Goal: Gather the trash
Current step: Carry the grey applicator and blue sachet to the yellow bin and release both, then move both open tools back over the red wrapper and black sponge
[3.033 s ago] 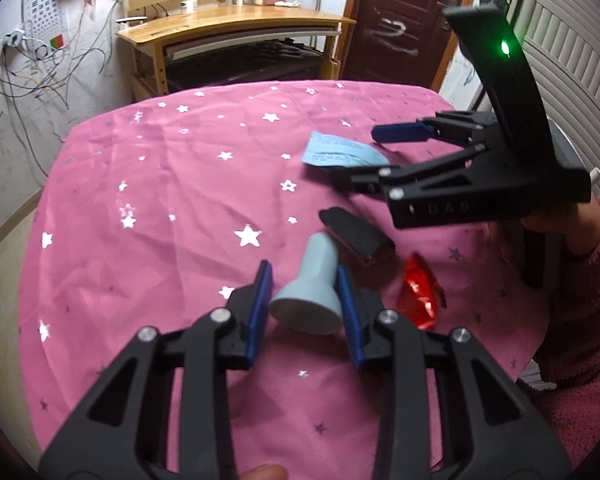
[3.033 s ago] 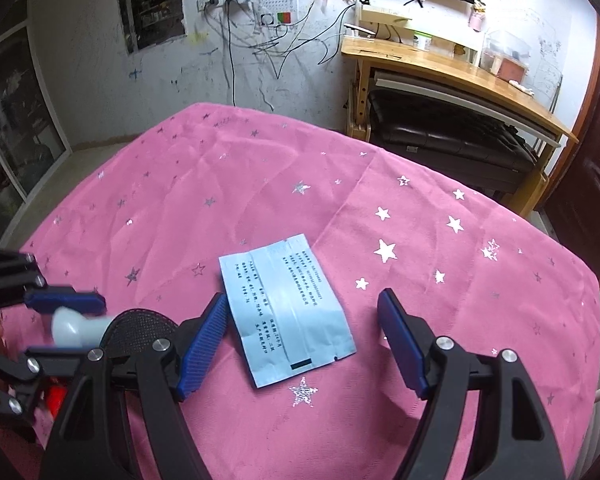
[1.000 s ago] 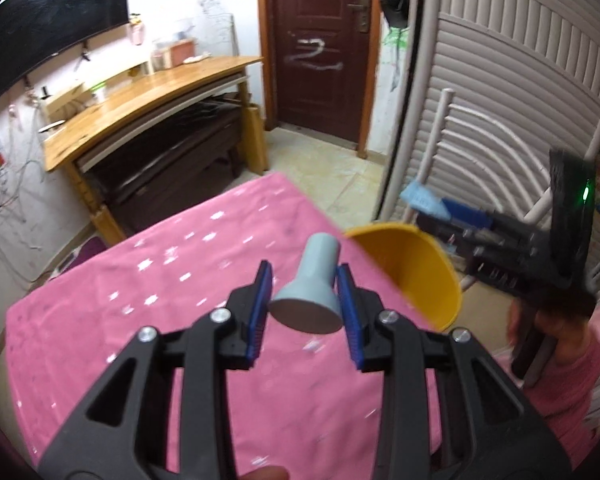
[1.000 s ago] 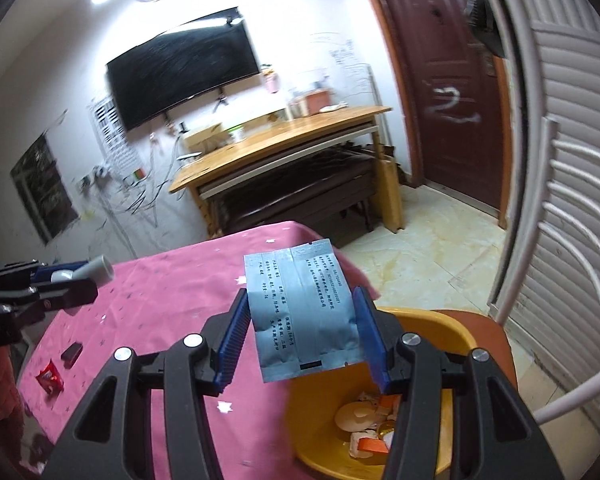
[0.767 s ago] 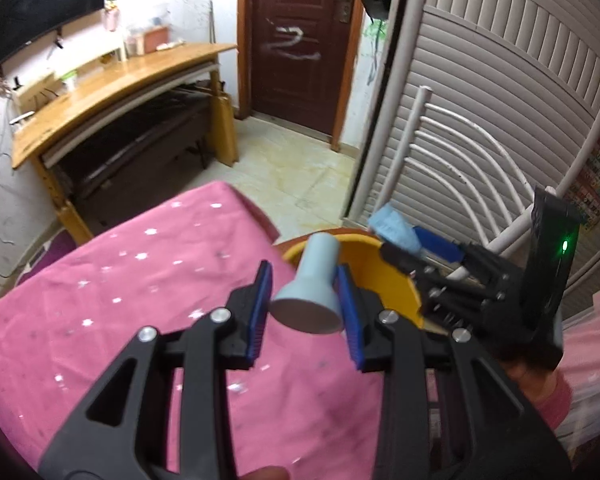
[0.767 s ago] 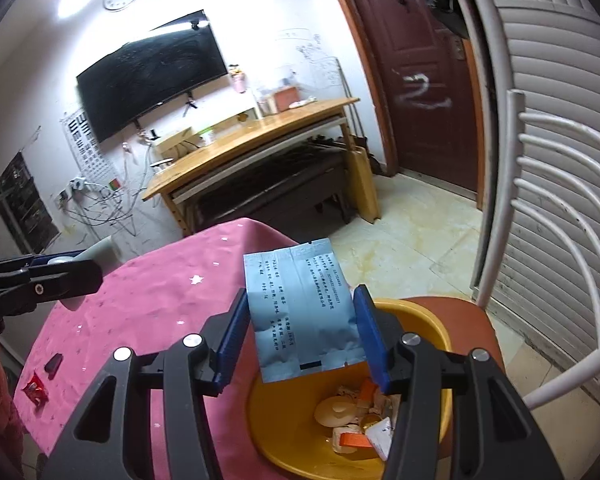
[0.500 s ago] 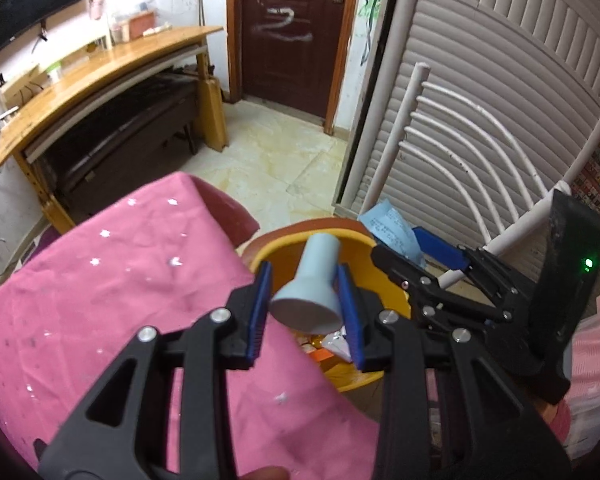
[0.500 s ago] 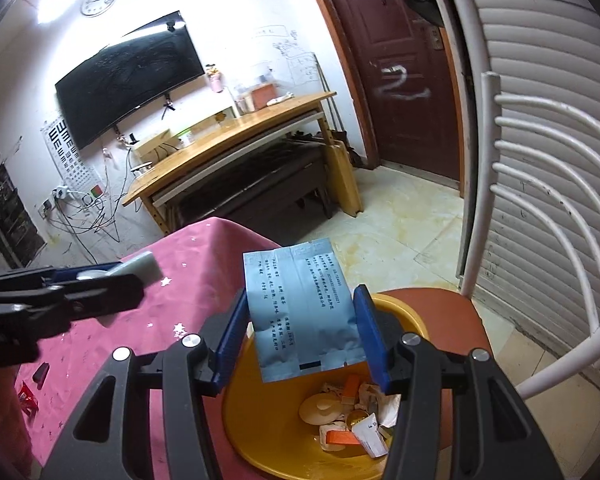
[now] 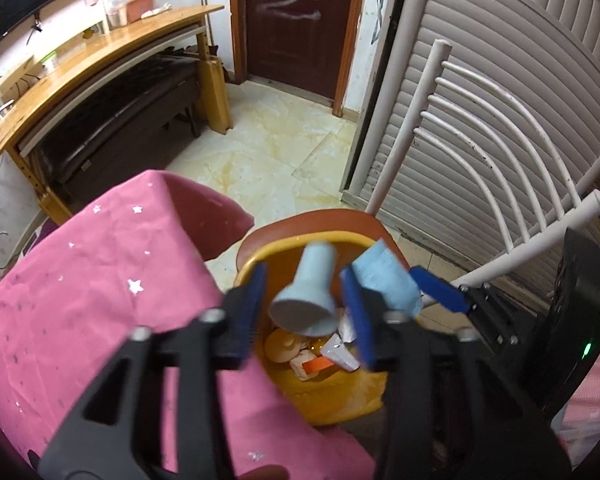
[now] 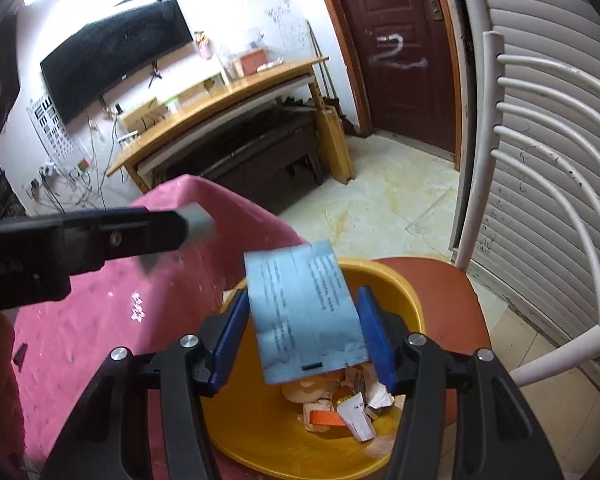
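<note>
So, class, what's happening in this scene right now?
A person holds two grippers over a yellow basin on a red chair beside the pink-clothed table. The left gripper has its jaws opening around a pale blue funnel-shaped piece, which is tipping free. The right gripper has its jaws opening around a blue paper packet. Both items are about to drop onto the trash already inside.

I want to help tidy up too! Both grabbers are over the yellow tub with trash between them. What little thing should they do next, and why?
Probably let the jaws finish opening. The left gripper has the grey funnel-shaped piece loose between its opening jaws, and the right gripper has the blue packet. Both hang over the yellow tub, so they should drop in.
</note>
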A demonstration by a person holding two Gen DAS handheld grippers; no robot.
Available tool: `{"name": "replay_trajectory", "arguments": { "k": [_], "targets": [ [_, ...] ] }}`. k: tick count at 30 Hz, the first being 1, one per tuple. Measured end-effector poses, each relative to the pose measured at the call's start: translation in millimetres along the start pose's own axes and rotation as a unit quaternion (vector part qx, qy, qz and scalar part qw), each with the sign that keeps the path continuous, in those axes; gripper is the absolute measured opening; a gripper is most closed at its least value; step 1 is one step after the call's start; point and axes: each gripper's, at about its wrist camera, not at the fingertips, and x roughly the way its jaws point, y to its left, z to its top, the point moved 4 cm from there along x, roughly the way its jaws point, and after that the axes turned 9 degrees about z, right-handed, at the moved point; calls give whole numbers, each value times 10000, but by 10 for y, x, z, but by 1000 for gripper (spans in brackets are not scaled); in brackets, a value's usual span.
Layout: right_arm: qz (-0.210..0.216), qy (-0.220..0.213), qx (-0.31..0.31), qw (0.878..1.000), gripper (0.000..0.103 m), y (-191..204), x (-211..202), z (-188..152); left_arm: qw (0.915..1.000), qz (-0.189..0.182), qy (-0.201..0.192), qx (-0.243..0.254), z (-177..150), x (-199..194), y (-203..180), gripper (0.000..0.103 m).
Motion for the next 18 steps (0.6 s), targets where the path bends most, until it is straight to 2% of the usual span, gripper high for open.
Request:
{"name": "replay_trajectory", "arguments": {
  "k": [3,8,18],
  "targets": [
    [-9,63,7,10000,64,-25,31,-13,10000,66,19,-52,26,48,4,58],
    [20,33,29,10000,65,-45,18,-13,9997,57,103,-215,-2,49,52,58],
    [147,-182,-229,9995,66,229,-86,28,9985,7,-147,-537,-176,-344,336,63]
  ]
}}
